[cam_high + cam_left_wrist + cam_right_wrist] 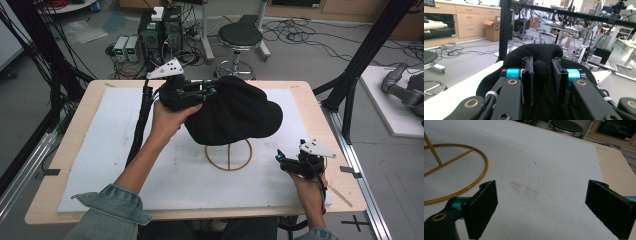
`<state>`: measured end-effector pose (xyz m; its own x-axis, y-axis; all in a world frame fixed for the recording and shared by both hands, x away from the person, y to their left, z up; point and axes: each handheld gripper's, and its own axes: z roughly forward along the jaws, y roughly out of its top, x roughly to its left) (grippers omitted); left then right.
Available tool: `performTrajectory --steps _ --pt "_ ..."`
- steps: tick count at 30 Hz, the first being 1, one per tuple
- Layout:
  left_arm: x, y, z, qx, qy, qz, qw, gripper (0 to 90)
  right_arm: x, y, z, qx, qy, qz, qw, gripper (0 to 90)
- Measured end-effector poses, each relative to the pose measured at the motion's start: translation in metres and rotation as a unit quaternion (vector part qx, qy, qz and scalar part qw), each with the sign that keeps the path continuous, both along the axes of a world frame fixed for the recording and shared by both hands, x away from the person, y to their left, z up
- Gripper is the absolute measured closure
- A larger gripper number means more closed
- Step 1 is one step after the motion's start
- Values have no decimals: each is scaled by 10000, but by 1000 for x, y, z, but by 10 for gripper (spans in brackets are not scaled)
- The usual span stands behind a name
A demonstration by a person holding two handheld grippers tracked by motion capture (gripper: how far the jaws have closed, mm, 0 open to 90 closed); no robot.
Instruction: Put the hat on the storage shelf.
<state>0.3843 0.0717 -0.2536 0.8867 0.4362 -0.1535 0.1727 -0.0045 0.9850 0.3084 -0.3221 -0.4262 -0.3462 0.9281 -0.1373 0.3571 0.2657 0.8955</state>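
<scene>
Bench [65, 150]: white mat across the frame centre, wooden border showing at its edges.
Black cap [235, 112]: upper centre, draped over the gold wire stand [228, 157]; ring base below it.
Left tongs [207, 91]: clamped narrow on a fold of cap fabric, upper left of centre.
Right tongs [280, 159]: jaws wide, nothing between them, lower right, well apart from the cap.
Step advice: judged placing; keep the crown centred over the stand before letting go.
View difference: left tongs view confirms the pinched fold [541, 67]; right tongs view shows the stand's upright rod [432, 150].
</scene>
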Motion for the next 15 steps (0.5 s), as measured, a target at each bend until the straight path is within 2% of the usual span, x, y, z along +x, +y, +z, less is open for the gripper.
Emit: performTrajectory --steps 2,10,15 --pt "0 -2 -3 74 -38 -4 10000 744 0 0 0 -5 1 6 10000 106" --pt "-1 -7 -9 121 -15 -23 9999 742 0 0 0 -13 7 11 10000 106" --pt "-2 -9 -9 183 -91 -30 9998 741 0 0 0 -13 14 0 10000 106"
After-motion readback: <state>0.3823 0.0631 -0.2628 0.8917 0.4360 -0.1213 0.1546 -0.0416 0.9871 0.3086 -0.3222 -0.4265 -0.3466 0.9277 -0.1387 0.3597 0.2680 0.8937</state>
